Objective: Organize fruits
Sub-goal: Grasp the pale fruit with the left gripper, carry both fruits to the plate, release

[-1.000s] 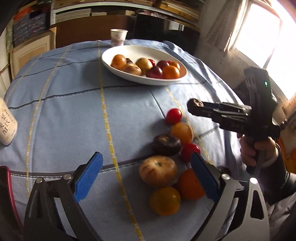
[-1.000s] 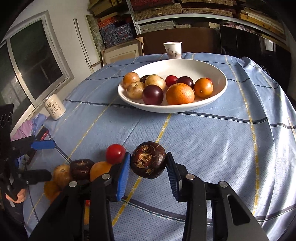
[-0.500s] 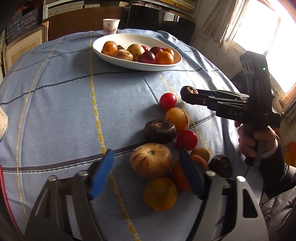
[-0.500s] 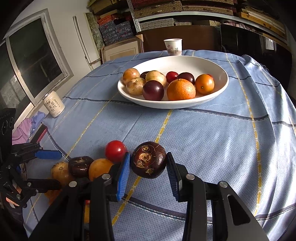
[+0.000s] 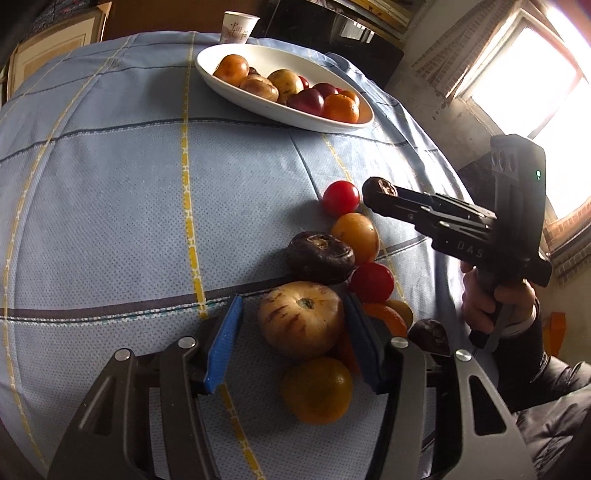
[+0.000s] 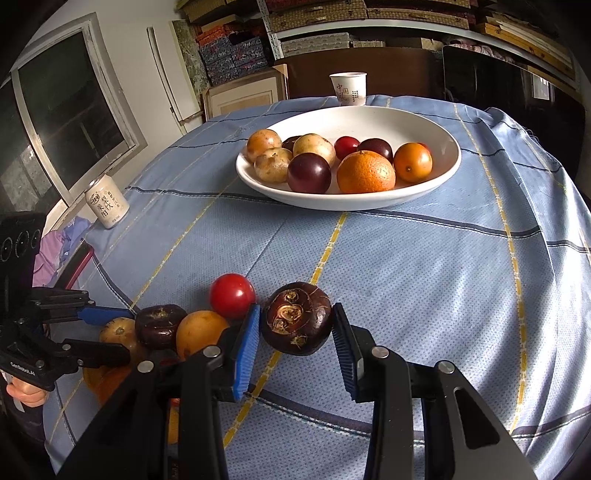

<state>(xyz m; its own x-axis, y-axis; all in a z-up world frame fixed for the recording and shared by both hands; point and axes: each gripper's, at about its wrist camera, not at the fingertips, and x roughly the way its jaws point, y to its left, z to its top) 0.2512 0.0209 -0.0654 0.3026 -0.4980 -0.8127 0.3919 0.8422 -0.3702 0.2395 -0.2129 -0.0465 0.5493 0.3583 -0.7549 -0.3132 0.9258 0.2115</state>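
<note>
Fruits lie clustered on the bench near the white bowl (image 6: 448, 173). Left hand-held gripper (image 5: 293, 345) is closing around the pale striped fruit (image 5: 301, 319), not yet pinching; right hand-held gripper (image 6: 295, 341) clamps a dark chestnut-like fruit (image 6: 297, 323). Next, likely: finish the squeeze, carry both to the bowl.

Daylight from a window (image 5: 524, 70) at two o'clock, blown out to white glare. Soft shadows under fruit on the tablecloth (image 6: 424, 266). Dim shelves (image 6: 369, 22) at twelve o'clock. Strong fisheye bending, black corners; sharp focus in the middle, slight smear toward the rims.
</note>
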